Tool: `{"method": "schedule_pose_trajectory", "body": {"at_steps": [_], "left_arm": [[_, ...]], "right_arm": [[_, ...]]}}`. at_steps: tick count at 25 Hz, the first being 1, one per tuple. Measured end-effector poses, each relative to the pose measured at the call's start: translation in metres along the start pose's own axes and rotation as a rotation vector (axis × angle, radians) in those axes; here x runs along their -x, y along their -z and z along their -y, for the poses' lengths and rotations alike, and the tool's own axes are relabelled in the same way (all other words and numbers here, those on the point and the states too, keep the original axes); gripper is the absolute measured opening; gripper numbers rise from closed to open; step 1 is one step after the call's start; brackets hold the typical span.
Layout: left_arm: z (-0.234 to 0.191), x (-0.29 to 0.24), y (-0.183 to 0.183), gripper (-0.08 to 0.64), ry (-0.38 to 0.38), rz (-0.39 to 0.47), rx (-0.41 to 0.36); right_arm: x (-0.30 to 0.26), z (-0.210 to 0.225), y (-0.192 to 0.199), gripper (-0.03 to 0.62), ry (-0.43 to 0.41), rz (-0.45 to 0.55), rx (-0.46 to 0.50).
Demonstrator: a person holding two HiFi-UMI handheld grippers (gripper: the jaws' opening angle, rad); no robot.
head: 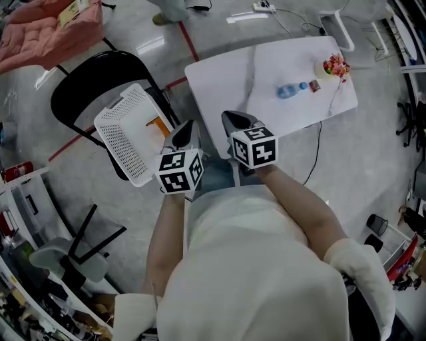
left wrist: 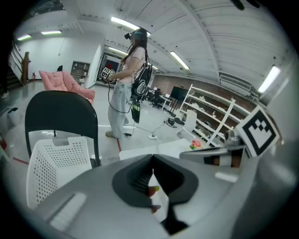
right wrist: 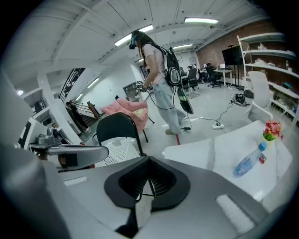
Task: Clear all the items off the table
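Observation:
A clear water bottle with a blue cap point(head: 291, 90) lies on the white table point(head: 233, 80). Next to it are a small box point(head: 315, 85) and a little pot of red and yellow flowers point(head: 335, 66). In the right gripper view the bottle point(right wrist: 246, 161) and flowers point(right wrist: 271, 130) sit far right. My left gripper point(head: 191, 125) is shut and empty, held over the gap between the table and the basket. Shut and empty too, my right gripper point(head: 227, 116) hovers over the table's near edge, well short of the bottle.
A white perforated basket point(head: 126, 136) rests on a black chair point(head: 86, 86) left of the table, with an orange item point(head: 158, 124) inside. A person point(right wrist: 161, 70) stands beyond the table. Cables and a power strip point(head: 263, 8) lie on the floor; pink cushions point(head: 40, 33) sit far left.

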State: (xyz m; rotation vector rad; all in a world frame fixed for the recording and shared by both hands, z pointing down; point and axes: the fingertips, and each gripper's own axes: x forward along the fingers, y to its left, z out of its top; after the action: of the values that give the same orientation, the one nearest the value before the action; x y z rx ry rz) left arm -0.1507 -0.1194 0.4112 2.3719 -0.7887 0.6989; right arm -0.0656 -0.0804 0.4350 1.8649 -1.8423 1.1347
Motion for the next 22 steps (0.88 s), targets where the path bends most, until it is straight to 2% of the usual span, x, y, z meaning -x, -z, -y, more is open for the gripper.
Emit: {"method": "schedule_pose_trajectory", "body": {"at_steps": [8,22], "left_arm": [[0.034,-0.028,0.005,0.009,-0.007,-0.016,0.016],[0.115,-0.085,0.002,0.009,0.029,-0.045,-0.016]], "right_arm": [[0.015,0.046,0.000,-0.002,0.005,0.000,0.002],[0.051,0.143,0.011,-0.002,0.042,-0.021,-0.030]]}}
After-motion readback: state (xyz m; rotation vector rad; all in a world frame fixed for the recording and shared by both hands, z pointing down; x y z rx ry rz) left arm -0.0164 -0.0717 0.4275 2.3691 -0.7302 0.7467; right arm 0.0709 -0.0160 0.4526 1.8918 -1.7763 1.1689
